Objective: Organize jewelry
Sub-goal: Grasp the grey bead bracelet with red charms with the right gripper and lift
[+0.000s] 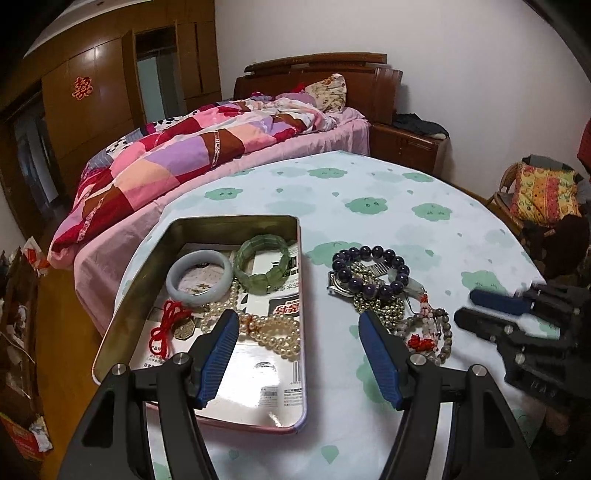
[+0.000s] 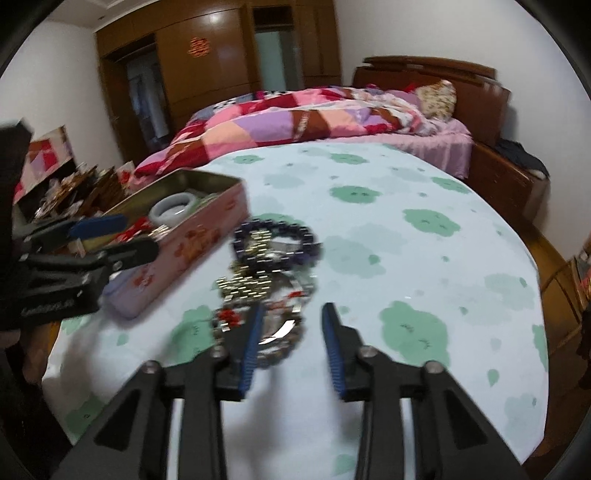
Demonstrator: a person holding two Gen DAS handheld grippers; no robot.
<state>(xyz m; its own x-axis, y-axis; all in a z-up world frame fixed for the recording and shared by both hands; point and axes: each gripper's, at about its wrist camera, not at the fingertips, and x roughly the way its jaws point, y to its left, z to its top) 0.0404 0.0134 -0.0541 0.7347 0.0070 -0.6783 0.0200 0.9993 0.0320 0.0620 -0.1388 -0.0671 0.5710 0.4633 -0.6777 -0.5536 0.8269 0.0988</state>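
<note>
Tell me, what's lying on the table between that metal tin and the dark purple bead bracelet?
Nothing: in the left wrist view, only bare cloud-print tablecloth separates the tin from the purple bracelet.

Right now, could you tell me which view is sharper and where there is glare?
Left wrist view: sharp; glare on the shiny floor of the tin. Right wrist view: motion-blurred, the jewelry pile smeared; a glint on the wardrobe.

The right wrist view is motion-blurred, so the jewelry pile [image 2: 266, 273] at its centre smears into streaks and its separate pieces cannot be told apart. In the left wrist view the left gripper's fingers [image 1: 218, 354] cover part of the pearl strand [image 1: 273, 332], and the right gripper [image 1: 469, 306] at 3 o'clock is blurred and cut by the edge.
</note>
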